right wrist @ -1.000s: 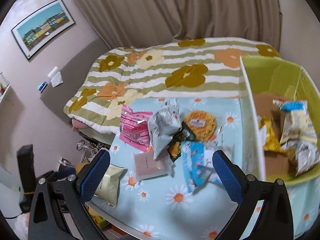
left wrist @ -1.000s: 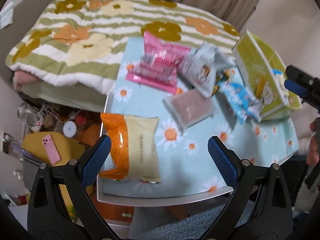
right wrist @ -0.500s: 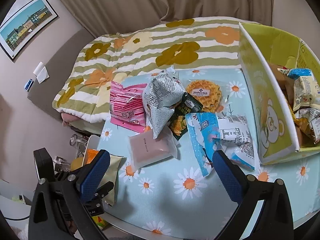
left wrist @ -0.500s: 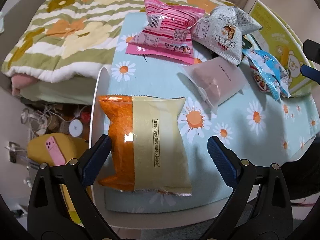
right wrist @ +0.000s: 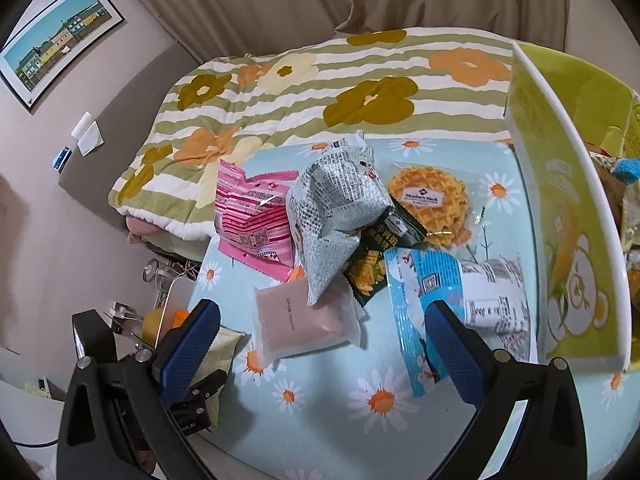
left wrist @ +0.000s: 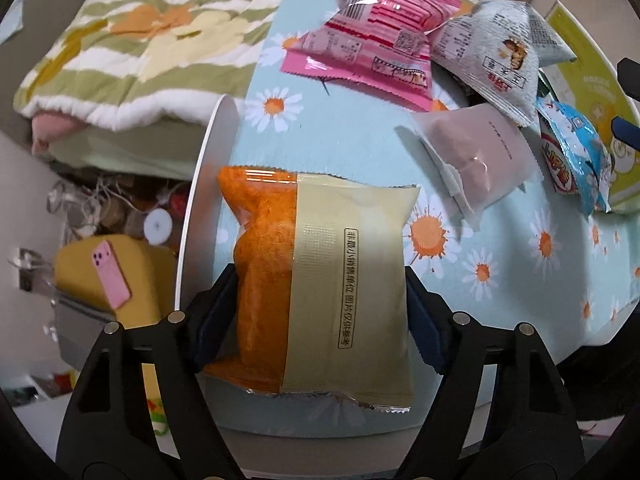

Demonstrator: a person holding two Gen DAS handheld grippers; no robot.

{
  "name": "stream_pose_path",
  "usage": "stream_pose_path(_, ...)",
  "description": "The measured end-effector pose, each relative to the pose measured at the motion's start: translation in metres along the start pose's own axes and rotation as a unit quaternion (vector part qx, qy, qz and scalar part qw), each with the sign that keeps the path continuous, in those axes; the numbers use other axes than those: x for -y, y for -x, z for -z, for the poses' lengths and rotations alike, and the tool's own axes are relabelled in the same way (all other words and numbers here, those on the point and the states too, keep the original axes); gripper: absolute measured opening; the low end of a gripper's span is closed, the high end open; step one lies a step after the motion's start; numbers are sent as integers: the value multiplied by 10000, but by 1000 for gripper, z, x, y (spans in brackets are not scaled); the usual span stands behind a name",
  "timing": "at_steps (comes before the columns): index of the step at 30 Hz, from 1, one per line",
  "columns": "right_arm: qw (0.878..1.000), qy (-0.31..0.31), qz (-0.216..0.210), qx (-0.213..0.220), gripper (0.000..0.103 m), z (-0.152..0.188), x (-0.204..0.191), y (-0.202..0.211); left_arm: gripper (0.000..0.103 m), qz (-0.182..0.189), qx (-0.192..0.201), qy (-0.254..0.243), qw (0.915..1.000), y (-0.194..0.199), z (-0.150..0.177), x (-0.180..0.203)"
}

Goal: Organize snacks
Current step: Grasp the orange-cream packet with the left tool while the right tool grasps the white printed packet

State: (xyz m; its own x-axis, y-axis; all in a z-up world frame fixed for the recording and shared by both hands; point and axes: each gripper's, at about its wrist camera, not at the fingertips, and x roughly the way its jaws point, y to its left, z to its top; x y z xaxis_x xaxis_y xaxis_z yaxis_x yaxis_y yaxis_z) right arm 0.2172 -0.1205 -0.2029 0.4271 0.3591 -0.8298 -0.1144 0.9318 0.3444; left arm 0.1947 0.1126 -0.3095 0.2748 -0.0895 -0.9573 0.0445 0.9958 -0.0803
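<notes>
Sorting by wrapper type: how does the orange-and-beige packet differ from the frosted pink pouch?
The orange-and-beige packet is opaque, two-coloured and printed; the frosted pink pouch is translucent and nearly plain. The packet lies between the left gripper's closing jaws; the pouch lies free, partly under a grey bag. Both are flat sealed packs on the daisy cloth.

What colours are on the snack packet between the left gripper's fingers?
Orange and pale beige snack packet, clearest in the left wrist view.

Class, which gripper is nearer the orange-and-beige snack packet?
Left. The left gripper straddles the orange-and-beige snack packet, jaws closing on it; the right gripper hovers open beside it.
</notes>
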Motion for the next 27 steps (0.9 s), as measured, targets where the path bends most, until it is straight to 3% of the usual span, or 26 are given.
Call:
stream_pose_path(6, 10000, 49, -35, -41, 102, -9, 5, -8, 62, 26, -16, 104, 9999, 0, 0, 0)
stream_pose_path(18, 9995, 300, -67, -18, 102, -29, 8, -25, 61, 205, 183, 204, 9994, 21, -16, 14)
stream_pose_path(27, 9966, 799, 189, -104, 101, -56, -1, -63, 61, 221, 347, 332, 9986, 35, -38, 18)
